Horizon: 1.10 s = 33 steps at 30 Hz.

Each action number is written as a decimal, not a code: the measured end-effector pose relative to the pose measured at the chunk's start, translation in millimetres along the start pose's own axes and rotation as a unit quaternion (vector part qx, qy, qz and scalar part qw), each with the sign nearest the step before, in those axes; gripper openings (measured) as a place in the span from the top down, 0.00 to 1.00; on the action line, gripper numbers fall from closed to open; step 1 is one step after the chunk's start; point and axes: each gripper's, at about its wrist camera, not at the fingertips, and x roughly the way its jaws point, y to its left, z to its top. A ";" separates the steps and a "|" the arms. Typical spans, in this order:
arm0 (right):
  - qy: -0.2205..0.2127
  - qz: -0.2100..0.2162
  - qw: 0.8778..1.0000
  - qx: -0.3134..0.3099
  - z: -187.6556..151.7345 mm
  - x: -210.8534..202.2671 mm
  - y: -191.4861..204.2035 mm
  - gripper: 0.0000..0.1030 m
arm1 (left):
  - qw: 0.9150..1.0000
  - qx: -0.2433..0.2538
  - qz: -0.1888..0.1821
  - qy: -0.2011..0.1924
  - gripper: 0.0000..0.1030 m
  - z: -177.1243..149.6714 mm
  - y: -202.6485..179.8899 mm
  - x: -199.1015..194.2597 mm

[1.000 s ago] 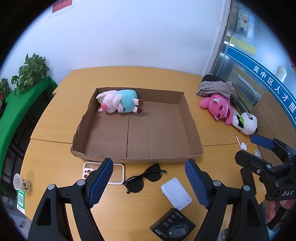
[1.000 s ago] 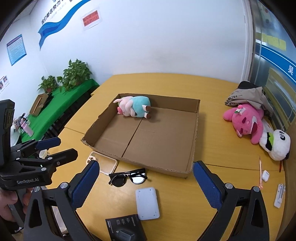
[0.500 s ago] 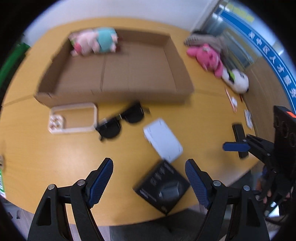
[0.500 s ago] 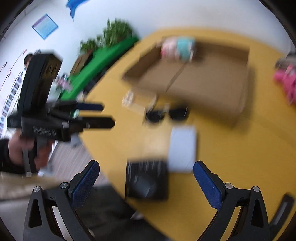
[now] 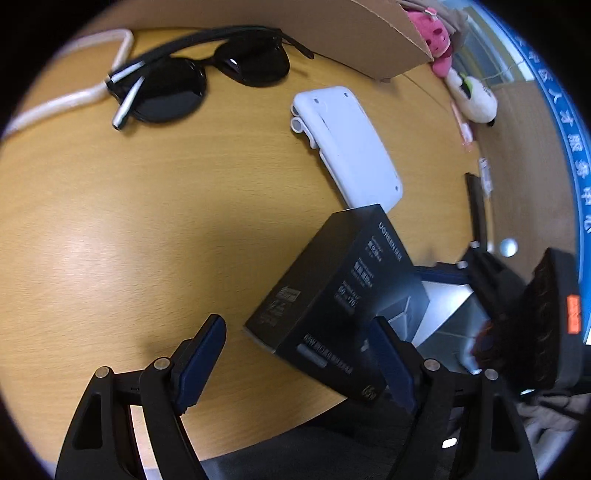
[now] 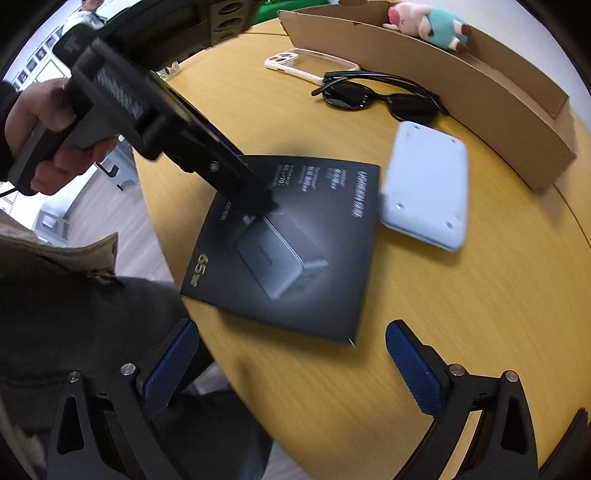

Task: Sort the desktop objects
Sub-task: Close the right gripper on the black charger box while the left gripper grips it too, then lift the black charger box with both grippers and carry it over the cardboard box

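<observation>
Charger box (image 6: 291, 236), black, lies at table edge, white case (image 6: 424, 188) just beside it. Left gripper (image 5: 295, 358) spread, one pad over box; right gripper (image 6: 288, 365) spread, empty, near it. Likely step: pickup. Next: close on box sides. Cardboard tray (image 6: 461, 70) beyond holds plush pig (image 6: 432, 24).

We see bare desk (image 5: 110, 229) left of the black box (image 5: 332, 288), wide enough for a gripper. The white case (image 6: 424, 188) crowds the box's far corner; the sunglasses (image 6: 376, 96) and cardboard tray (image 6: 480, 88) block the way beyond it.
</observation>
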 end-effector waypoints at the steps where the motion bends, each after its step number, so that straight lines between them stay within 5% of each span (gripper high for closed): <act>1: -0.001 -0.002 1.000 0.000 1.3 3.8 0.2 0.01 | 1.000 0.007 -0.003 -0.003 0.24 0.4 -1.9 0.8; 9: 0.003 -0.004 1.000 -0.016 9.8 18.0 9.4 0.01 | 0.999 0.041 0.006 -0.006 0.24 5.4 -10.6 2.0; 12: 0.003 0.001 1.000 -0.012 11.3 12.5 7.1 0.10 | 0.999 0.049 0.018 -0.011 0.23 10.3 -12.9 -5.8; 20: -0.050 -0.022 0.998 0.006 36.2 -34.5 -2.0 0.14 | 0.993 0.092 0.032 -0.069 0.23 39.3 -32.5 -68.2; 26: -0.124 -0.050 0.991 0.026 99.5 -85.1 -29.2 0.14 | 0.979 0.127 0.051 -0.148 0.23 95.8 -44.5 -147.8; 33: -0.182 -0.093 0.977 0.052 183.1 -121.1 -75.5 0.14 | 0.960 0.192 0.064 -0.194 0.23 189.1 -62.4 -199.5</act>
